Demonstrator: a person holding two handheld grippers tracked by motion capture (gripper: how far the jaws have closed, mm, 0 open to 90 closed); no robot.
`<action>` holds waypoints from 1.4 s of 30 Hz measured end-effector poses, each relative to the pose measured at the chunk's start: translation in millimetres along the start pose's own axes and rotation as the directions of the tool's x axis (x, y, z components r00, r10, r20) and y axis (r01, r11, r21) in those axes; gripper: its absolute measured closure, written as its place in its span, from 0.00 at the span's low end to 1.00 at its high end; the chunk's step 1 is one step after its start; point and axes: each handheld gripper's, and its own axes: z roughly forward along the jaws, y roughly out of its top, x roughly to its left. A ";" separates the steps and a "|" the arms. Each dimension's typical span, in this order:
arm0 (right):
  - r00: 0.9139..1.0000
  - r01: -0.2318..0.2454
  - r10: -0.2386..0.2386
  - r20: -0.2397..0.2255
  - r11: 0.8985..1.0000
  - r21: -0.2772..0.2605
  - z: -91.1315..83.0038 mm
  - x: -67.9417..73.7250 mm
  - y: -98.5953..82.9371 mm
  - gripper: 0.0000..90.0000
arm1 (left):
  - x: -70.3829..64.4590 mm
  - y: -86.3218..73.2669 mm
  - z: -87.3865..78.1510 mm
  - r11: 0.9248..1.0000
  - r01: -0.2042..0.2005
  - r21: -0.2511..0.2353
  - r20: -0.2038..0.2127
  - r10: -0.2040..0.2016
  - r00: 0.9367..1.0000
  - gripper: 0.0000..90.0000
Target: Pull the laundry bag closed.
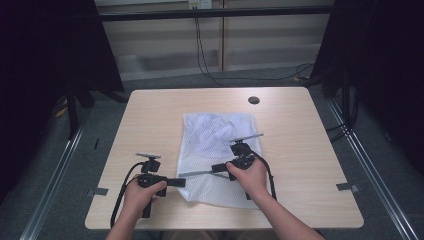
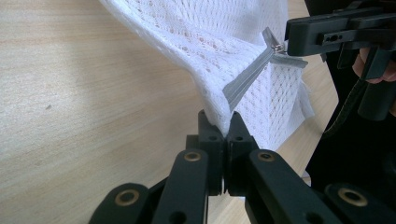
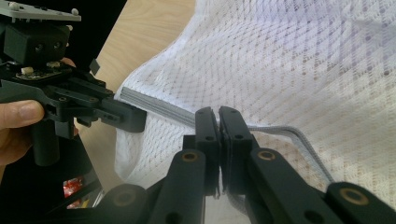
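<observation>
A wooden table is carrying a white mesh laundry bag, which is lying flat near its middle. A grey zipper is running along the bag's near edge. The left gripper is pinching the bag's corner at the zipper's end, jaws closed. The right gripper is clamping shut on the zipper's pull.

No words, labels, brand marks or numbers can be read anywhere in these pictures. The desk has a plain wood-grain top with no print, and the white mesh bag carries no tag with lettering that can be made out. The black parts seen up close in the two gripper views bear no legible marking either.
</observation>
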 end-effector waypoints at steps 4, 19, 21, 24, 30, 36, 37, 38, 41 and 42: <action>1.000 0.002 -0.002 -0.003 1.000 -0.001 -0.2 -0.6 0.1 0.97 | -0.1 0.0 0.0 1.000 0.003 -0.001 0.003 -0.003 1.000 0.98; 1.000 -0.002 0.002 -0.003 1.000 -0.010 -4.8 -4.8 0.0 0.97 | 1.5 0.2 -2.2 1.000 -0.014 0.015 -0.004 0.015 1.000 0.98; 1.000 -0.002 0.002 -0.003 1.000 -0.009 -4.9 -5.1 0.1 0.97 | 1.0 0.1 -2.1 1.000 -0.013 0.012 -0.008 0.014 1.000 0.98; 1.000 -0.003 0.003 0.003 1.000 -0.005 -5.6 -5.9 -0.1 0.97 | 1.3 -0.1 -2.4 1.000 -0.008 0.011 -0.004 0.008 1.000 0.98; 1.000 -0.006 0.006 0.003 1.000 -0.005 -6.7 -6.9 -0.6 0.97 | 0.2 -0.2 -1.8 1.000 -0.003 0.012 -0.022 0.003 1.000 0.98; 1.000 -0.016 0.016 0.009 1.000 -0.008 -9.6 -12.0 -1.7 0.97 | 1.6 -0.4 -2.6 1.000 -0.007 0.022 -0.010 0.008 1.000 0.98; 1.000 -0.012 0.012 0.011 1.000 -0.008 -10.0 -12.0 -1.9 0.97 | 0.3 -0.5 -1.9 1.000 0.003 0.013 -0.012 -0.003 1.000 0.98; 1.000 -0.015 0.015 0.013 1.000 -0.007 -10.1 -11.7 -2.0 0.97 | 0.3 -0.5 -1.9 1.000 0.003 0.013 -0.012 -0.003 1.000 0.98; 1.000 -0.019 0.019 0.012 1.000 -0.004 -10.2 -12.0 -2.3 0.97 | 0.5 -0.6 -1.8 1.000 0.003 0.019 -0.022 -0.003 1.000 0.98; 1.000 -0.015 0.015 0.018 1.000 -0.005 -10.3 -12.5 -2.6 0.97 | 1.2 -0.8 -1.8 1.000 0.003 0.016 -0.024 -0.002 1.000 0.98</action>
